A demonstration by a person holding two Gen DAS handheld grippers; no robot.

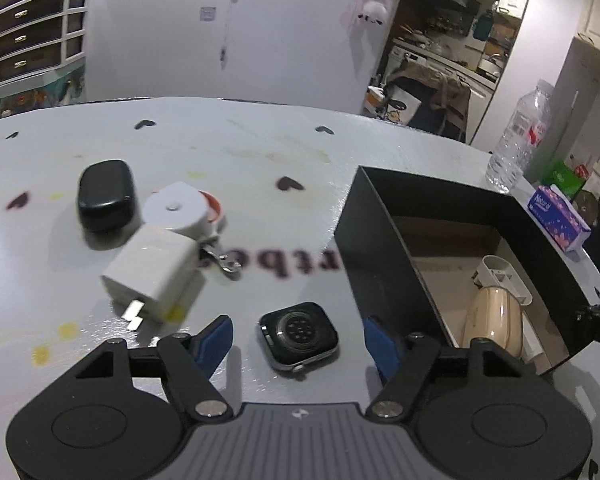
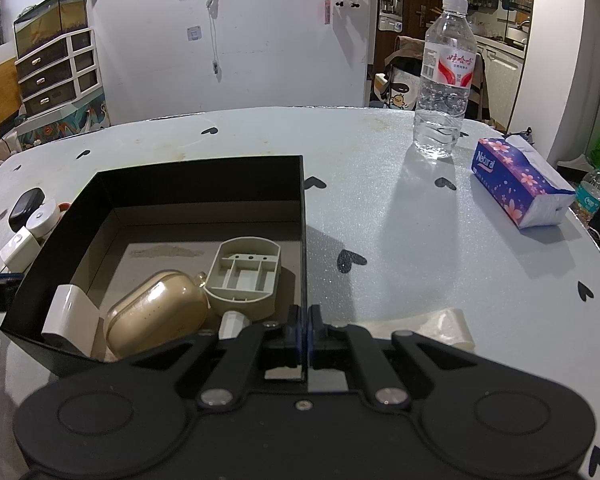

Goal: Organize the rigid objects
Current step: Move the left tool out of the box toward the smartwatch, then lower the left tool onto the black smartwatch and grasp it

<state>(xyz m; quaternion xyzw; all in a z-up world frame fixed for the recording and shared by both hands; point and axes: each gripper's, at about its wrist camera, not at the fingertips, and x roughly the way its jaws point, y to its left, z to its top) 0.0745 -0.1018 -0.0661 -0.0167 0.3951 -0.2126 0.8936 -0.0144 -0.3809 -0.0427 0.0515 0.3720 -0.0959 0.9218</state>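
Observation:
A strapless black smartwatch body (image 1: 299, 336) lies face down on the pale table, between the blue fingers of my left gripper (image 1: 297, 322). The jaws stand open and the pads are clear of the watch on both sides. Further left lie a white charger plug (image 1: 152, 276), a white round reel (image 1: 176, 210), a black oval case (image 1: 106, 196) and a small metal clip (image 1: 224, 262). My right gripper (image 2: 304, 330) is shut on the right wall of the black box (image 2: 204, 184). The box holds a beige earbud case (image 2: 156, 312), a grey plastic insert (image 2: 244, 276) and a white piece (image 2: 66, 316).
A water bottle (image 2: 444, 76) and a purple tissue pack (image 2: 516, 184) stand on the table's far right, near its edge. A clear plastic strip (image 2: 428, 326) lies just right of my right gripper. The box's tall wall (image 1: 380, 240) rises directly right of the watch.

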